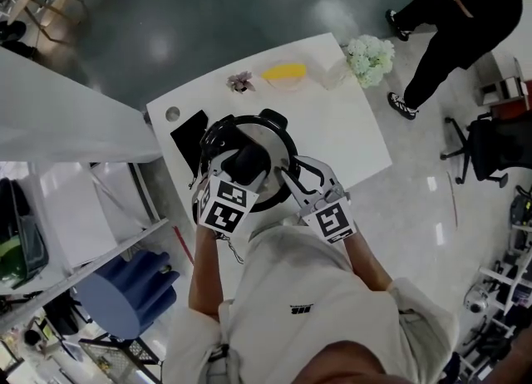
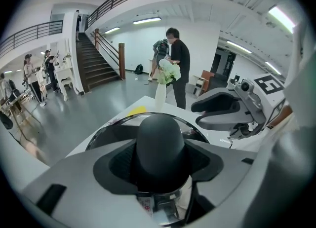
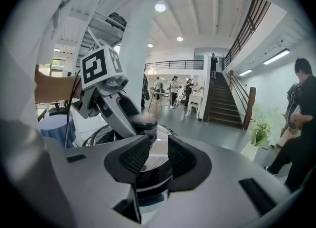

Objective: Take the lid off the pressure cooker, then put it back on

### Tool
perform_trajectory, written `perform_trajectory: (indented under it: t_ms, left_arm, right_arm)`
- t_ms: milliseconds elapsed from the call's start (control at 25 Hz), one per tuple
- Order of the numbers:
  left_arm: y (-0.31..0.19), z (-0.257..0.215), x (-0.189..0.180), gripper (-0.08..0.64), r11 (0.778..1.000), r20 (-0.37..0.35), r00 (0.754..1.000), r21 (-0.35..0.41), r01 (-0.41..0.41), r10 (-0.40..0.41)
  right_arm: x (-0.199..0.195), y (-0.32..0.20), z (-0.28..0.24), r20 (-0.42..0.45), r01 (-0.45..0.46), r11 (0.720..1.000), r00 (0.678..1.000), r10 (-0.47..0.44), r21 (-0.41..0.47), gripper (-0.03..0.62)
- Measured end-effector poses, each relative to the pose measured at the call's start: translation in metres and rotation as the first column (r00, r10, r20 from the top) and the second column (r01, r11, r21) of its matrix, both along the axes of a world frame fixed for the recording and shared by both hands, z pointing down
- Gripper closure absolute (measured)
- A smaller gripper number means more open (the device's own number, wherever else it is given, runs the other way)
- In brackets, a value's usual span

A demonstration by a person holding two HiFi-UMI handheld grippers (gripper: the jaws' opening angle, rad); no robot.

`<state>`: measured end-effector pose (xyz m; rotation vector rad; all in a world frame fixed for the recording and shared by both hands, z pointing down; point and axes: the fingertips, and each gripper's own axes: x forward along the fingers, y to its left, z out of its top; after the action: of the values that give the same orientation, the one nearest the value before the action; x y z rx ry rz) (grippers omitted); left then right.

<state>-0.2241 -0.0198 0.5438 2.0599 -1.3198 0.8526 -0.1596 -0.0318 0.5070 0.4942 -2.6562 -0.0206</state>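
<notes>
Black and domed, the lid knob (image 2: 160,143) fills the gap between the jaws of the left gripper (image 2: 160,162). The ribbed pads press on it from both sides in a firm clasp from above. The shiny steel lid (image 1: 270,133) sits on the pressure cooker (image 1: 289,151), which stands near the front edge of the white table (image 1: 349,133). The right gripper (image 3: 153,155) comes in from the cooker's right. Its jaws are drawn close together, with the dark side handle (image 3: 150,180) low between the pads, apparently pinched there. In the right gripper view, the lid gleams just beyond its fingertips. The two grippers sit close, on either side of the knob.
</notes>
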Motion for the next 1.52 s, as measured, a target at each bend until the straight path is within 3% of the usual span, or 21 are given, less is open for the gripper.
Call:
perform_trajectory:
  t_ms: [360, 1000, 1240, 1520]
  left_arm:
    - [0.0009, -0.0005, 0.0016, 0.273, 0.995, -0.004, 0.995, 0.004, -0.096, 0.096]
    - [0.0028, -0.0011, 0.0033, 0.273, 0.963, -0.012, 0.963, 0.006, -0.27, 0.27]
    - [0.0031, -0.0017, 0.0024, 0.273, 0.957, -0.018, 0.957, 0.008, -0.289, 0.289]
    - [0.0033, -0.0028, 0.0038, 0.273, 0.954, -0.007, 0.954, 0.008, -0.301, 0.301]
  right_arm:
    - [0.0048, -0.0019, 0.0038, -0.001, -0.022, 0.999, 1.0, 0.022, 0.036, 0.474]
    - [0.0053, -0.0039, 0.0033, -0.027, -0.107, 0.994, 0.994, 0.106, -0.014, 0.474]
    - [0.0046, -0.0045, 0.0079, -0.017, -0.089, 0.995, 0.996, 0.089, 0.038, 0.474]
    - [0.0071, -0.004, 0.0021, -0.017, -0.121, 0.993, 0.993, 0.121, 0.018, 0.474]
